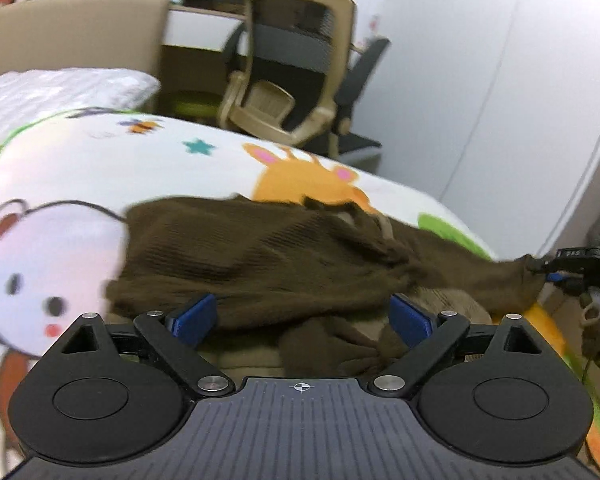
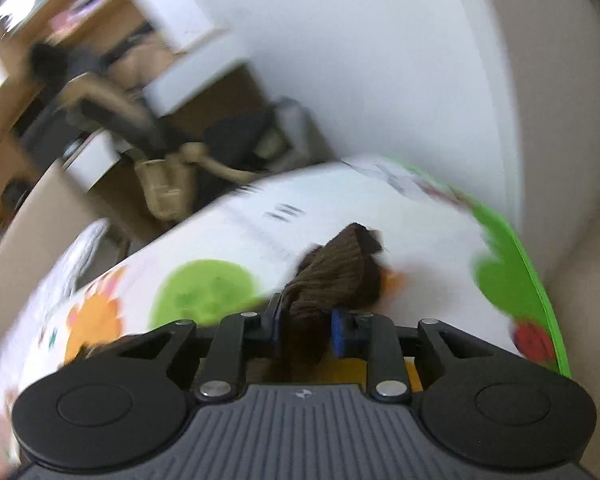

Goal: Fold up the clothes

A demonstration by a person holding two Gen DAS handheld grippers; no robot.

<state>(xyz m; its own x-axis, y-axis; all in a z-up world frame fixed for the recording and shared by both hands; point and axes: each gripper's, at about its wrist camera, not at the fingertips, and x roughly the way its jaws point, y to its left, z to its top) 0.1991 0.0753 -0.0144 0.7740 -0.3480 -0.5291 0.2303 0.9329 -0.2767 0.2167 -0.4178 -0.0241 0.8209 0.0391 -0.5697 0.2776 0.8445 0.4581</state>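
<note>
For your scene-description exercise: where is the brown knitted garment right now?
In the left wrist view the brown knitted garment lies on the cartoon-print blanket, ahead of the open left gripper; the right gripper pinches one end.

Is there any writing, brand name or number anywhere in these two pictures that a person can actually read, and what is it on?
No text reads clearly.
Right gripper, small light marking on its black body: too blurred; perhaps digits.
Left gripper, crosshair mark on its base: a sign, no letters.
Right gripper's base, tiny light emblem in its own view: too small.
Cartoon blanket, dark strokes in the right view: smeared by motion, unreadable.
</note>
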